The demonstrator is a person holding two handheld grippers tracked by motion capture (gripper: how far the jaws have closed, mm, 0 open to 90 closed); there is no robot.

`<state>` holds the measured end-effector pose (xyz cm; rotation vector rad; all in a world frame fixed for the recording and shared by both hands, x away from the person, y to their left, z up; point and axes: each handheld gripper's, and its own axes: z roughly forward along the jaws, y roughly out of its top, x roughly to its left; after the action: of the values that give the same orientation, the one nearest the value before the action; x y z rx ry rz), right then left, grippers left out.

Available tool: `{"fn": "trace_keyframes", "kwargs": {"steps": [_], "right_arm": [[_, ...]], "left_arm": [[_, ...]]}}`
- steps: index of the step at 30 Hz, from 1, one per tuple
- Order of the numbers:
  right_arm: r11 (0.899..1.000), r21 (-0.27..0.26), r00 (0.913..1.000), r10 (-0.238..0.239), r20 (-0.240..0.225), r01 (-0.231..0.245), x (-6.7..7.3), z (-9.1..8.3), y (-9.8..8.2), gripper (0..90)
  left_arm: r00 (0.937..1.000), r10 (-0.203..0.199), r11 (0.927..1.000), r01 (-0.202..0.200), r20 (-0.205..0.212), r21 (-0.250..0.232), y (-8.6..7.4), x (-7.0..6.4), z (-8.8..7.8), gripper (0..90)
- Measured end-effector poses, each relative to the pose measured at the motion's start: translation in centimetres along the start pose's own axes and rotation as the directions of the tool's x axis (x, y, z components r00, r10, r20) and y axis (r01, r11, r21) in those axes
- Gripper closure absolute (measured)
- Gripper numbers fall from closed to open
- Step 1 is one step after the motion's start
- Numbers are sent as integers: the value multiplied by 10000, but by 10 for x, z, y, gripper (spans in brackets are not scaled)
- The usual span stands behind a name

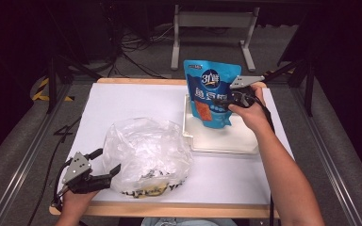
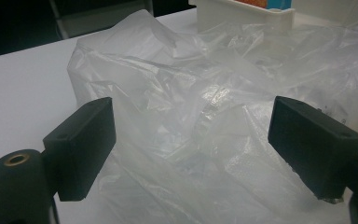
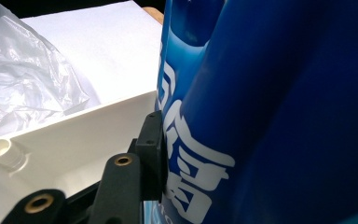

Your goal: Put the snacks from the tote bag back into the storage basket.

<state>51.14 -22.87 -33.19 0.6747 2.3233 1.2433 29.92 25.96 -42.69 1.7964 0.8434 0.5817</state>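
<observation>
Blue pouch (image 1: 211,92) stands clamped in right tool (image 1: 229,102) over, apparently, white tray (image 1: 221,141).

The upper left of the high view is open white bench (image 1: 122,101), with room for a hand to sweep from the left edge to the tray. The crumpled bag (image 1: 146,157) bulks across the lower middle and blocks a straight path from the left gripper (image 1: 104,165), whose wide-set jaws stand just beside it, towards the tray (image 1: 217,141). In the upper right the blue pouch (image 1: 210,92) stands upright over the tray's far half, pinched by the right gripper (image 1: 233,100), with the forearm slanting across the lower right. The tray's near half lies bare. A narrow strip of bench runs between bag and tray.
</observation>
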Motion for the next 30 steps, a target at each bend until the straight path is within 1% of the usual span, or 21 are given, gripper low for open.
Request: {"fn": "trace_keyframes", "kwargs": {"steps": [3,7,9,10,14,16,19,22,23,24,26,27,29,30], "right_arm": [[10000,23,10000,60,-57,-60,-2,-2,-3,590],[9998,180,10000,-22,-83,23,-4,-4,-8,581],[9999,168,10000,-35,-88,37,-5,-4,-12,577],[9999,158,9999,49,-109,-47,-5,-4,-14,574],[9998,-80,9998,183,-105,-184,-8,-7,-22,544],[9998,-137,9998,157,-100,-159,-9,-7,-23,532],[9999,-86,9999,107,-80,-108,-7,-7,-21,509],[9998,-79,9998,175,-4,-175,-8,-7,-21,438],[9998,-79,9998,175,-4,-175,-8,-7,-21,438],[9996,-71,9996,267,25,-267,-8,-7,-21,375],[9988,-151,9989,460,76,-459,-7,-8,-21,300],[9977,-193,9979,649,82,-647,-6,-9,-21,258],[9960,-214,9960,868,193,-864,-4,-11,-20,221],[9958,-252,9958,885,243,-879,-3,-12,-19,204]], "left_arm": [[10000,-3,10000,3,4,3,0,0,0,157],[10000,-1,10000,1,0,0,0,0,0,157],[10000,-3,10000,3,-2,1,0,0,1,157],[10000,-2,10000,2,-5,3,0,0,1,157],[10000,10,10000,-10,0,20,0,0,1,157],[10000,18,10000,-18,-14,36,0,0,1,157],[10000,10,10000,-10,-18,38,0,0,1,157],[10000,-9,10000,9,-21,34,0,0,1,156],[10000,-9,10000,9,-21,34,0,0,1,156],[10000,-12,10000,12,-16,33,0,0,1,156],[10000,-45,10000,45,-10,31,0,0,2,156],[10000,-54,10000,54,-6,31,0,1,2,156],[10000,-70,10000,70,-4,14,0,1,2,156],[10000,-69,10000,69,-6,13,0,1,2,156]]}}
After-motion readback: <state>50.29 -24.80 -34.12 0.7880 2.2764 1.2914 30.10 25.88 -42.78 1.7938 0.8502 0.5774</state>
